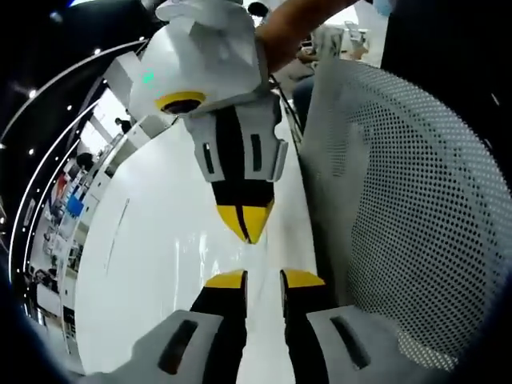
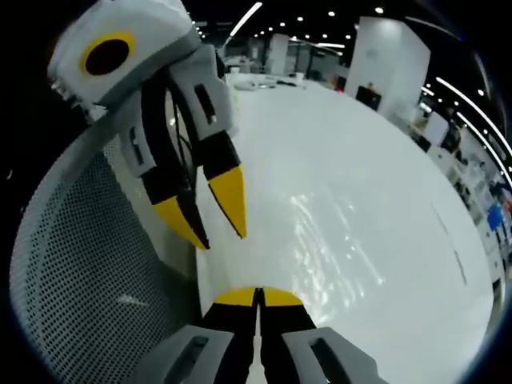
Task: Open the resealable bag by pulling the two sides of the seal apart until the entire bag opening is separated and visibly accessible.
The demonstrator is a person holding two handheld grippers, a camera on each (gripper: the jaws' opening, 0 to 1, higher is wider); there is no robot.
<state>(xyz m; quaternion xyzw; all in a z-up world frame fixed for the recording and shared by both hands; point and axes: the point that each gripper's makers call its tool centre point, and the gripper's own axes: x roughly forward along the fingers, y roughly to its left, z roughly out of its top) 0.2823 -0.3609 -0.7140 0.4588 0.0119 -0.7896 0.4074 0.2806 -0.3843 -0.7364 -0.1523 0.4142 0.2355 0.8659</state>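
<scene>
My left gripper (image 1: 264,280) rises from the bottom of the left gripper view, its yellow-tipped jaws a narrow gap apart with nothing seen between them. Facing it from above is my right gripper (image 1: 250,234), its tips closed to a point a little beyond my left tips. In the right gripper view my right gripper (image 2: 258,296) is shut, the tips touching, and I see nothing held. The left gripper (image 2: 218,238) hangs in from the upper left with its fingers parted. Both hover over a glossy white table (image 1: 152,264), which shows faint shiny streaks (image 2: 336,232).
A white perforated chair back (image 1: 416,200) stands close beside the table edge and both grippers (image 2: 80,272). A person's forearm (image 1: 296,24) reaches down to the right gripper. Shelves of goods (image 1: 64,216) and a pillar (image 2: 384,56) lie far beyond the table.
</scene>
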